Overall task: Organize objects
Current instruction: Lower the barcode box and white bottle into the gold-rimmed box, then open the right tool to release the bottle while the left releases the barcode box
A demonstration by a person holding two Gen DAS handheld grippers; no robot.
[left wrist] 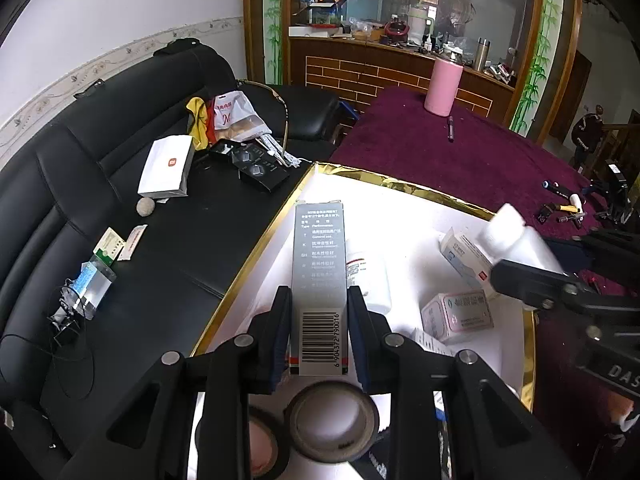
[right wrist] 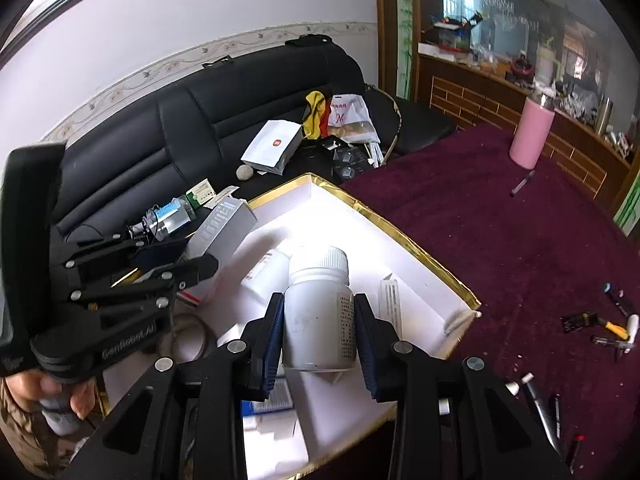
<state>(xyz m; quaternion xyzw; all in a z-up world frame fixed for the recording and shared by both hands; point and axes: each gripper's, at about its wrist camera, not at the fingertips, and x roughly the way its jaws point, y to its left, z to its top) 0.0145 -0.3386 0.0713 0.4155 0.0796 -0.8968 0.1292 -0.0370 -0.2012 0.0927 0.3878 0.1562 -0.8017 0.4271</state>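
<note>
Two things are in your grip at once: your left tongs (left wrist: 319, 300) are clamped on the lower part of a tall grey carton (left wrist: 319, 264) with a barcode, and your right tongs (right wrist: 319, 320) are closed around the body of a white pill bottle (right wrist: 318, 312). Both sit over the gold-rimmed white tray (right wrist: 420, 256), which fills the lower middle of each frame and lies on the purple-covered desk (right wrist: 500, 240). In the left wrist view the tray holds another white bottle (left wrist: 370, 280) just right of the carton, a pink medicine box (left wrist: 458, 314) at centre right, and tape rolls (left wrist: 334, 422) at the bottom edge. You look to be mid-carry, either lifting these out or setting them in; the frames alone don't settle which. For the next move, pick a bare patch of tray floor for each item, keep the two tongs well apart, and lower the carton upright so it doesn't topple onto the bottle beside it
</note>
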